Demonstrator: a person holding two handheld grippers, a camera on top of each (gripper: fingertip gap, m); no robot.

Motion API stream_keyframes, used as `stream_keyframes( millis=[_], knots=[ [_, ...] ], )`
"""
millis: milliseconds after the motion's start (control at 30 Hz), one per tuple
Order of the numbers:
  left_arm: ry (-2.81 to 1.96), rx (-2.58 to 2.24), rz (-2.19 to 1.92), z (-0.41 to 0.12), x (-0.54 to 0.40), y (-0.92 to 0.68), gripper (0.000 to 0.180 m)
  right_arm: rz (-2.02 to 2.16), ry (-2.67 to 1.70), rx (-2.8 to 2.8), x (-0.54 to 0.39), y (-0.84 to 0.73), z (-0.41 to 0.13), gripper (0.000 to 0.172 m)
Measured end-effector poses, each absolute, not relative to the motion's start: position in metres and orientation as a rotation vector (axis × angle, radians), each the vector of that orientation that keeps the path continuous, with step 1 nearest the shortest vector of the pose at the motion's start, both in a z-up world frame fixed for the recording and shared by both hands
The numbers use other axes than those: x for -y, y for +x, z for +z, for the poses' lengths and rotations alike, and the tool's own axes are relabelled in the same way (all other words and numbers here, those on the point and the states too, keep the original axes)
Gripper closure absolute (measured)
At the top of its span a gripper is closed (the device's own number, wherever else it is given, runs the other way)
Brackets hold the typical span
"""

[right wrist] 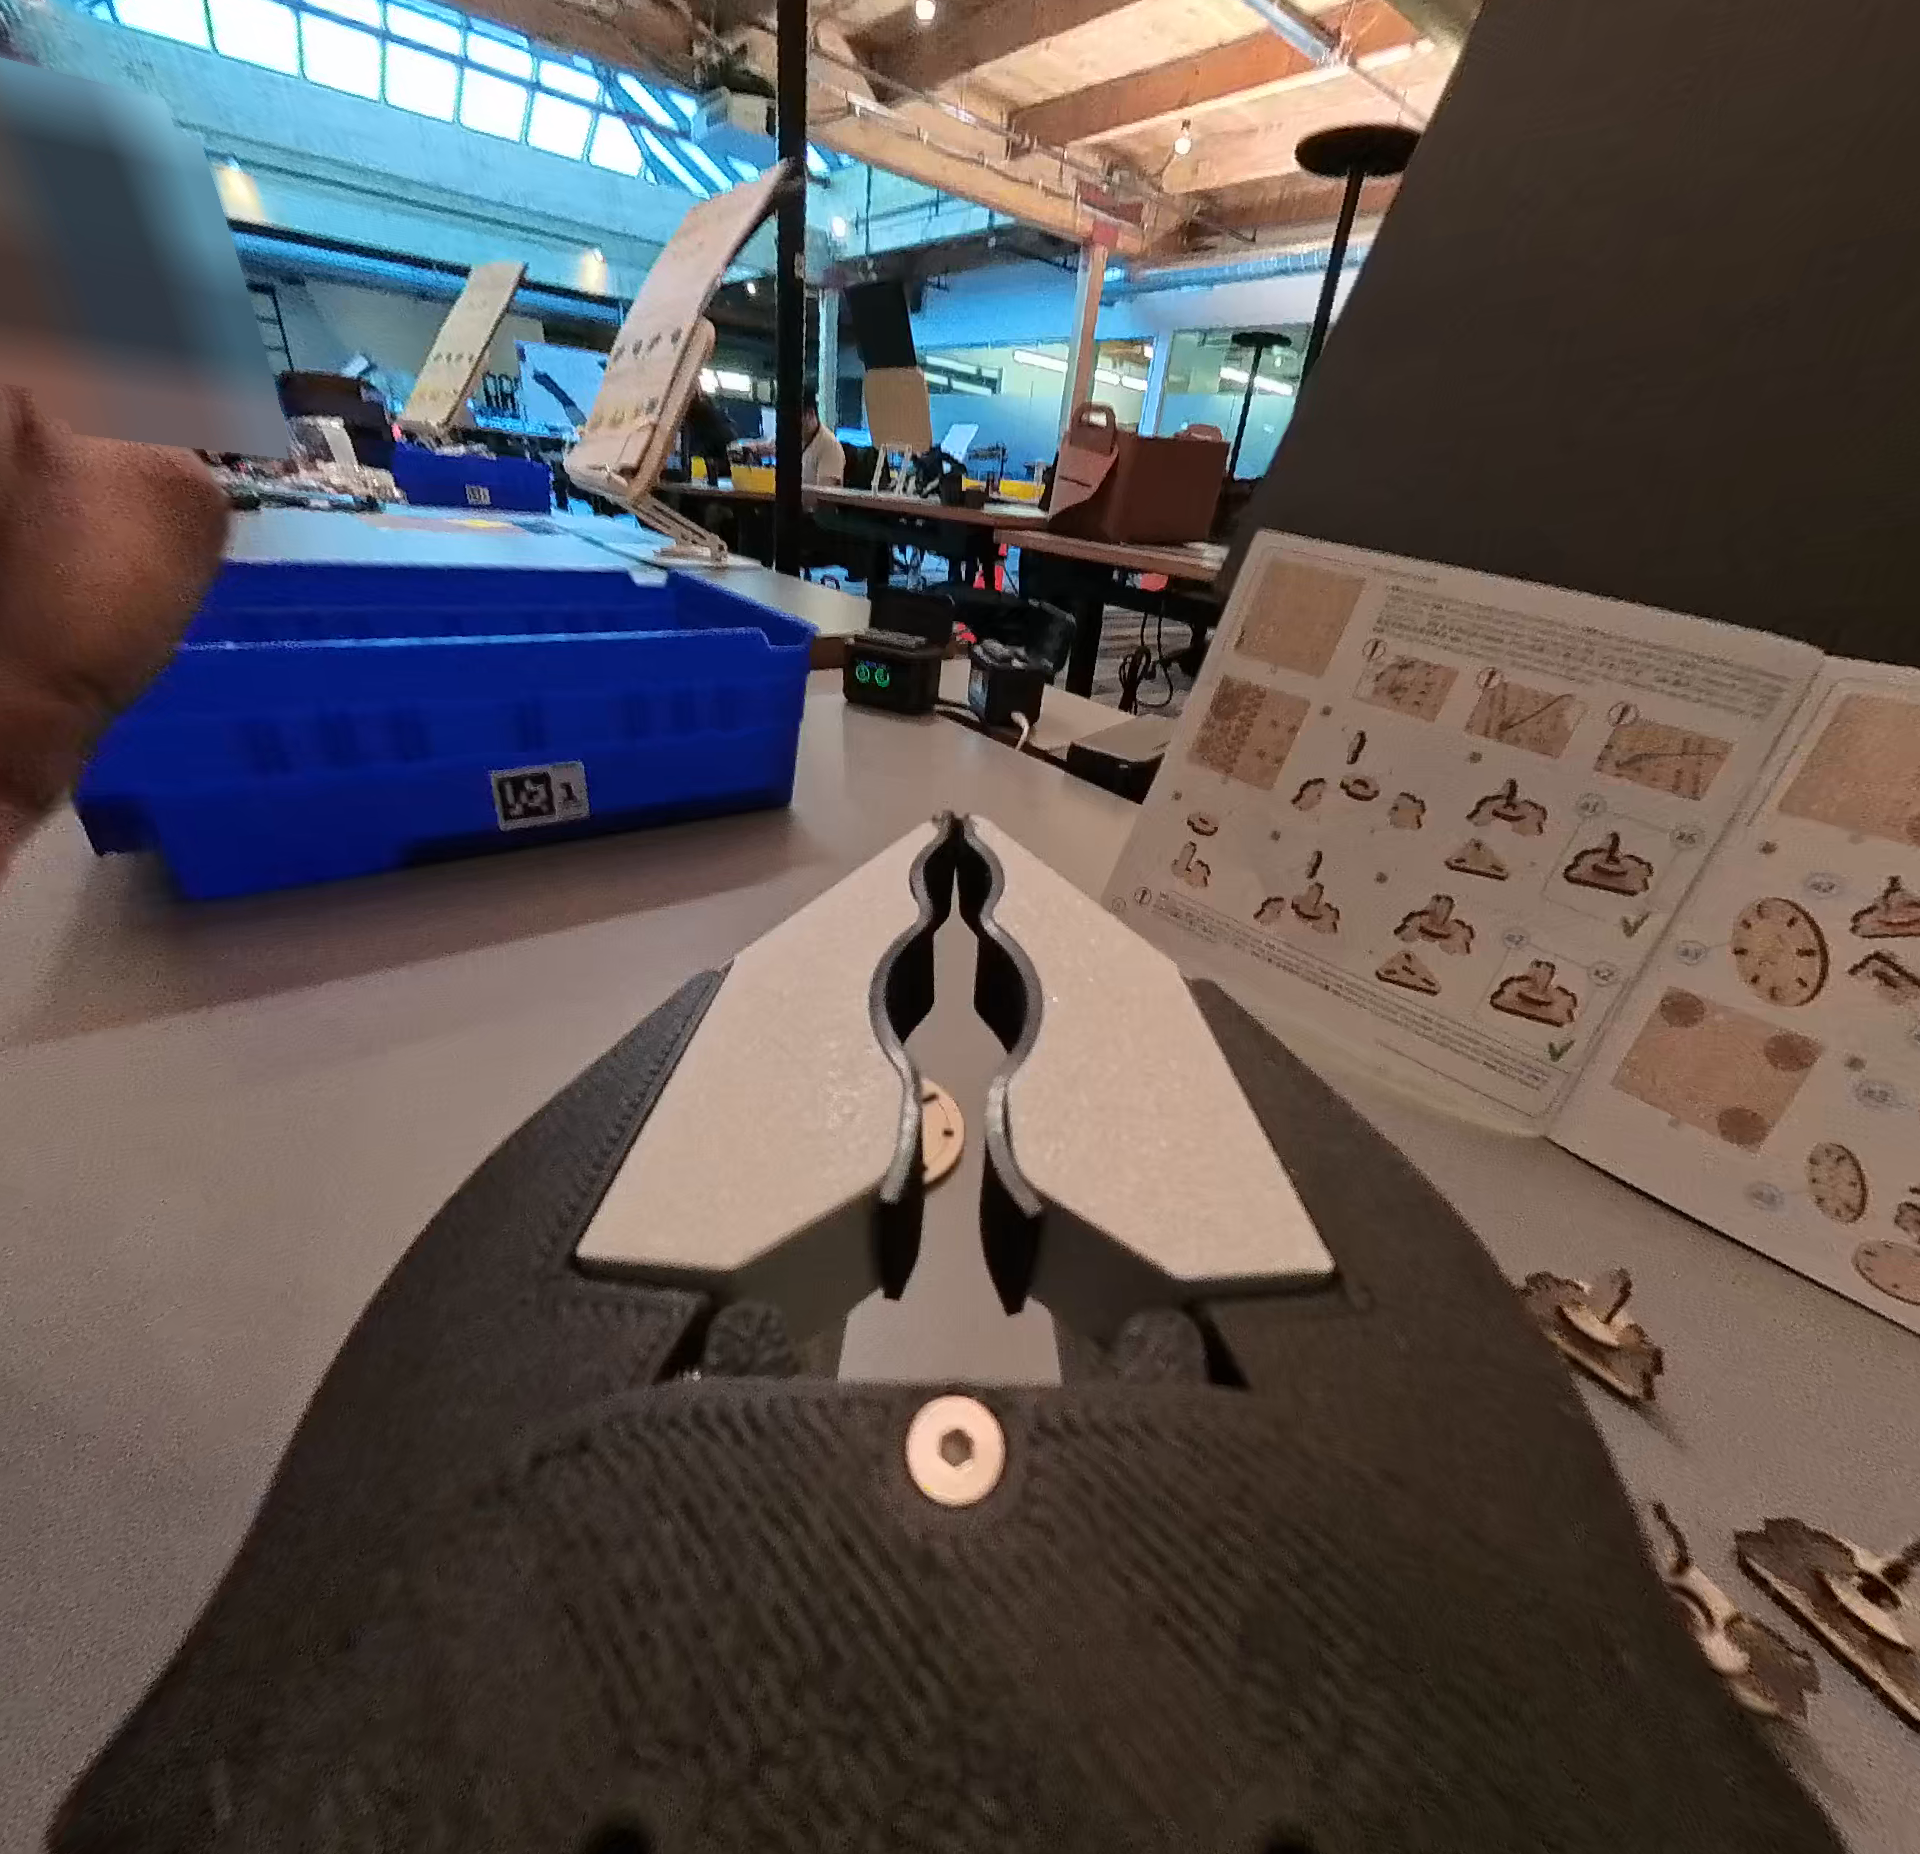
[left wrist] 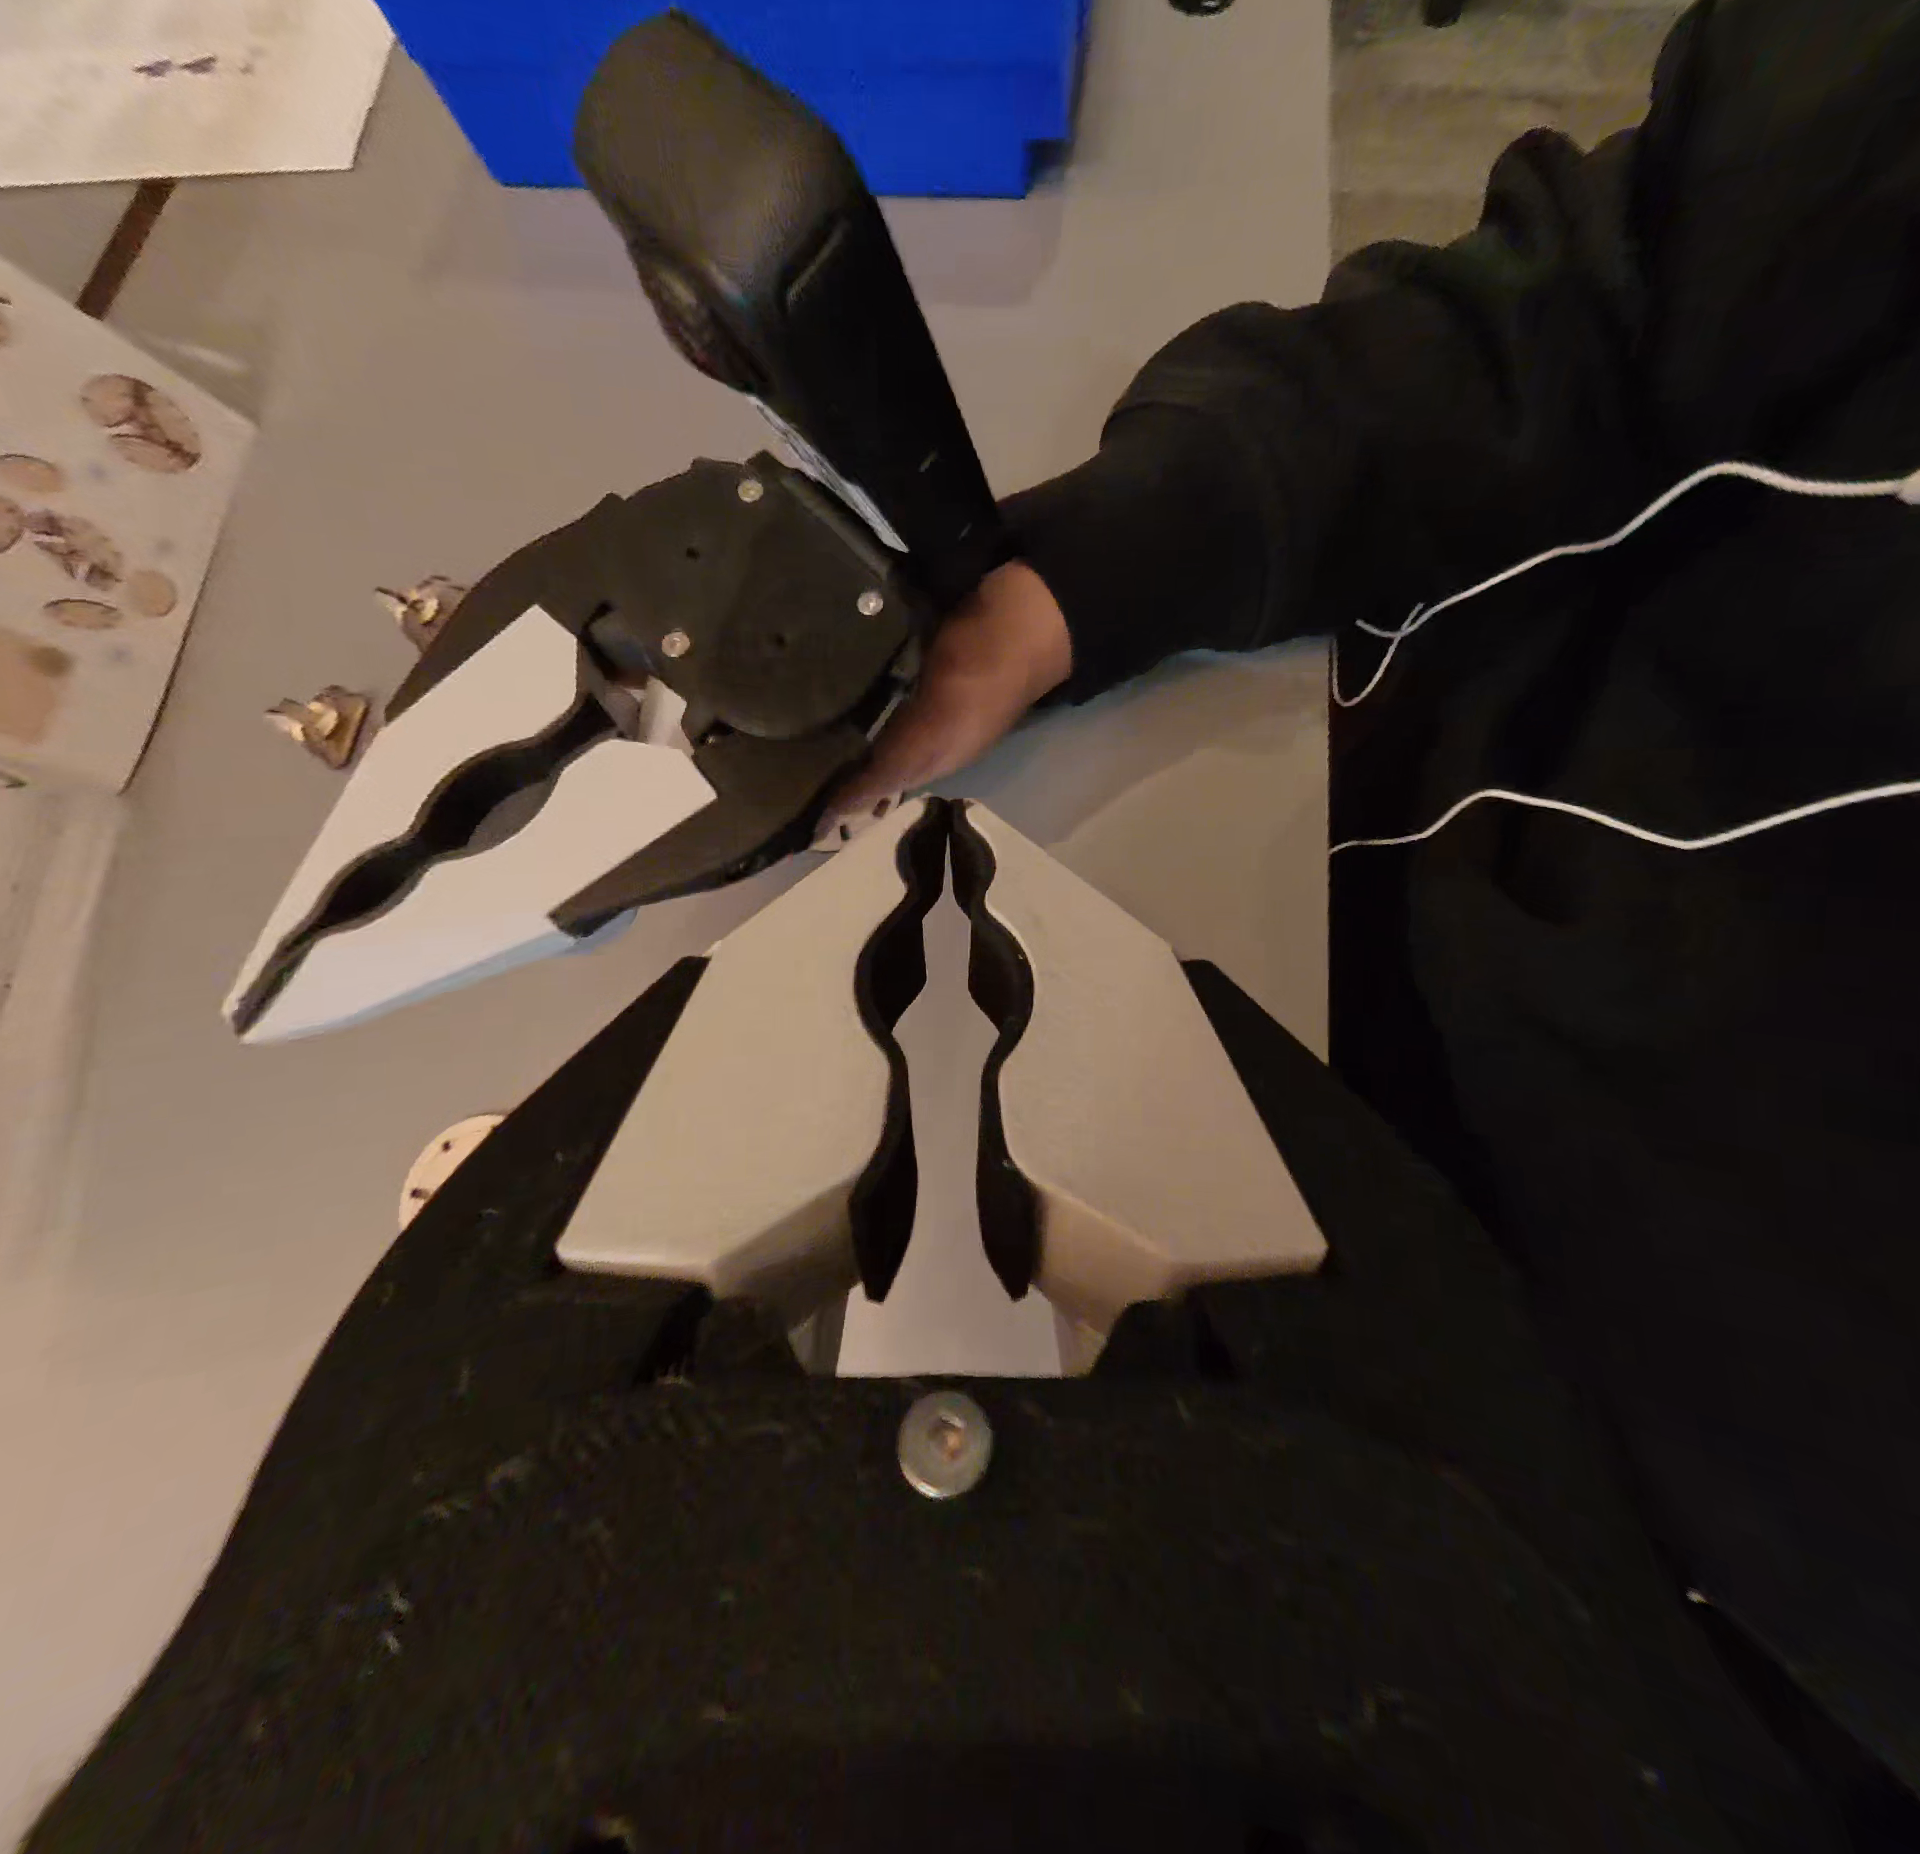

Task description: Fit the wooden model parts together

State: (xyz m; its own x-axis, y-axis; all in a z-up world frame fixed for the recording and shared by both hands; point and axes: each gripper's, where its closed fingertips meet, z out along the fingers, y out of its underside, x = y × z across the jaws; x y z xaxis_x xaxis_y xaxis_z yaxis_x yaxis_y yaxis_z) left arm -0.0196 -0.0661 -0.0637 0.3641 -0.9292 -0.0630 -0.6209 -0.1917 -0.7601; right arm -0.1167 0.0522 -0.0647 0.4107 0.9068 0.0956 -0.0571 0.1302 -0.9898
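The left gripper (left wrist: 948, 805) has its jaws brought together at the tips with nothing between them, and it hovers over the grey table (left wrist: 312, 1285) with those tips right beside the hand (left wrist: 966, 661) that grips the other tool. The right gripper (right wrist: 958, 820) is likewise closed tip to tip on nothing; seen from the left, it lies just ahead and to the left of the left jaws, slanted down toward the table. Below its fingers a small round wooden disc (right wrist: 940, 1129) lies on the table, showing through the wavy slot behind the tips and not pinched by them. Ahead and to the left of the right jaws stands a blue plastic bin (right wrist: 447, 724) with a small printed sticker on its front wall. To the right of them an open instruction booklet (right wrist: 1455, 828) with pictures of wooden parts stands propped up. Nearer, on the right, several small assembled wooden pieces (right wrist: 1600, 1326) lie on the table. Right of the left jaws, a black sleeve (left wrist: 1403, 433) with a thin white cord reaches past the table's edge.
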Motion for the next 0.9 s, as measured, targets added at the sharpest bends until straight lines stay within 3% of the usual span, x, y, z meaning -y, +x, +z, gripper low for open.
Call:
stream_keyframes(
  millis=[467, 900],
  knots=[
    [-1.959, -1.374, -0.619, -0.086, 0.061, -0.017, 0.18, 0.844, -1.248, 0.89, -0.057, -0.116, -0.067, 0.172],
    [-2.055, -1.215, -0.698, -0.118, 0.022, -0.024, 0.178, 0.723, -1.216, 0.714, -0.099, -0.049, -0.034, 0.172]
  ],
)
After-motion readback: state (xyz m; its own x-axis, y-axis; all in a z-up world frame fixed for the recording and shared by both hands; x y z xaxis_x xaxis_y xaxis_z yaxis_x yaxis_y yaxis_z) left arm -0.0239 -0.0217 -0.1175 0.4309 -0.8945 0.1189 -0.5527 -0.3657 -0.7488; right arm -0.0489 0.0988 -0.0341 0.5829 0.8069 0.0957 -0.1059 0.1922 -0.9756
